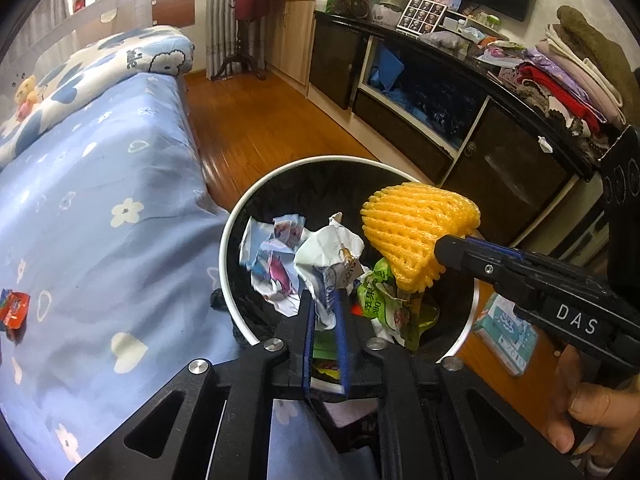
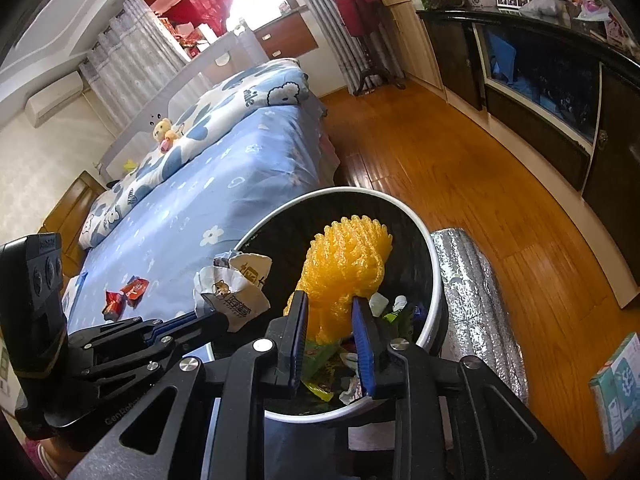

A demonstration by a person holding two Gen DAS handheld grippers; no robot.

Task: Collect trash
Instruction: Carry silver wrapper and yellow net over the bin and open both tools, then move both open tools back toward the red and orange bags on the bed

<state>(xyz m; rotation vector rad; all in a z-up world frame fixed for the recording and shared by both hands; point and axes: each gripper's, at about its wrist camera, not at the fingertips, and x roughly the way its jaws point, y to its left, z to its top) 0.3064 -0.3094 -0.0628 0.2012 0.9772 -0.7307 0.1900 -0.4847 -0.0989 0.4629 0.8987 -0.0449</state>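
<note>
A round bin with a white rim and a black liner stands beside the bed. It holds a green wrapper and torn printed paper. My left gripper is shut on a crumpled white paper wrapper and holds it over the bin's bed-side edge. Coming in from the right, my right gripper is shut on a yellow foam fruit net, which sticks up above the bin's opening.
The bed with a blue flowered sheet lies left of the bin, with red snack wrappers on it. A silver foil roll and a teal box lie on the wooden floor. A dark cabinet lines the right wall.
</note>
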